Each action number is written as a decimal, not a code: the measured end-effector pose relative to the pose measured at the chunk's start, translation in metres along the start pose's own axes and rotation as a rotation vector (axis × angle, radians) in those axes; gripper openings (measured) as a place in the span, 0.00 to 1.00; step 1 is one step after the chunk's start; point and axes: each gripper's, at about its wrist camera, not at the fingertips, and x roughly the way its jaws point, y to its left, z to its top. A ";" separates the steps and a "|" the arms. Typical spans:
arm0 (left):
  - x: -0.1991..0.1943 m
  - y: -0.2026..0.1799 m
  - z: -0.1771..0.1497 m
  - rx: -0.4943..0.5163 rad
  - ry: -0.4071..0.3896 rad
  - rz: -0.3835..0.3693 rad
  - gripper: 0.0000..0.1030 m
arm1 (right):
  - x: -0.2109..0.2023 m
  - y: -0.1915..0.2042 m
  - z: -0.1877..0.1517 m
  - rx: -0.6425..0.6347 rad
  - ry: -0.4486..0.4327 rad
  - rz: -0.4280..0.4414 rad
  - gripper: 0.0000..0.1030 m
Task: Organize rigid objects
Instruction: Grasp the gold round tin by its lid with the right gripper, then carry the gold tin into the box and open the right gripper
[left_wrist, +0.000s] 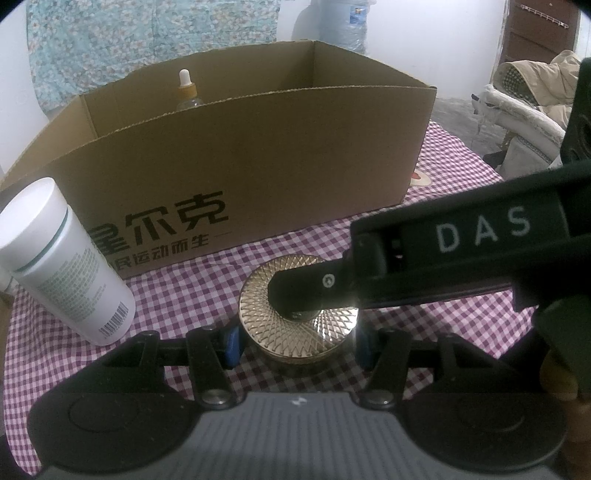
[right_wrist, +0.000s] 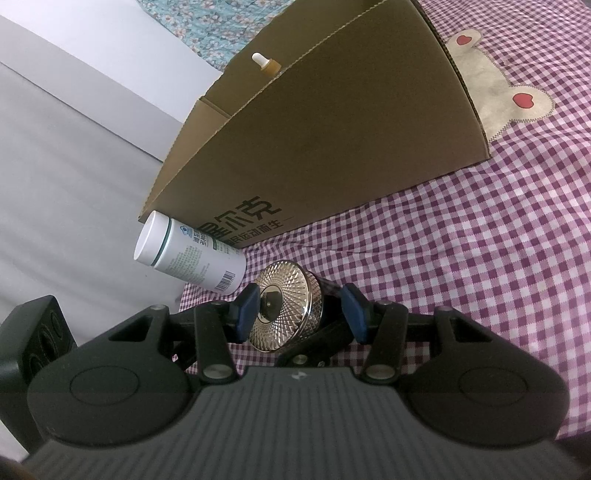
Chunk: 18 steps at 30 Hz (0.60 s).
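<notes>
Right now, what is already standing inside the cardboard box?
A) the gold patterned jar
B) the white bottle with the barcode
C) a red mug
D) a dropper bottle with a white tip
D: a dropper bottle pokes above the wall of the cardboard box, while the white bottle and gold jar sit outside on the checked cloth.

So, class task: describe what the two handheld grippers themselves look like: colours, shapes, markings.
Both share one design: a ribbed grey body, two round black discs, black linkage arms with silver pivot pins, and blue finger pads. The left gripper shows this in its own view; the right gripper, seen from outside, carries white "DAS" lettering.
</notes>
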 end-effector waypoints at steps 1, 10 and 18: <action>0.000 0.000 0.000 -0.003 -0.001 -0.001 0.55 | 0.000 0.000 0.000 -0.003 0.000 -0.002 0.47; -0.018 -0.001 -0.005 -0.011 -0.033 -0.006 0.55 | -0.006 0.013 -0.006 -0.028 -0.018 -0.011 0.48; -0.069 0.000 0.019 0.016 -0.171 0.008 0.55 | -0.039 0.050 0.009 -0.126 -0.103 0.028 0.49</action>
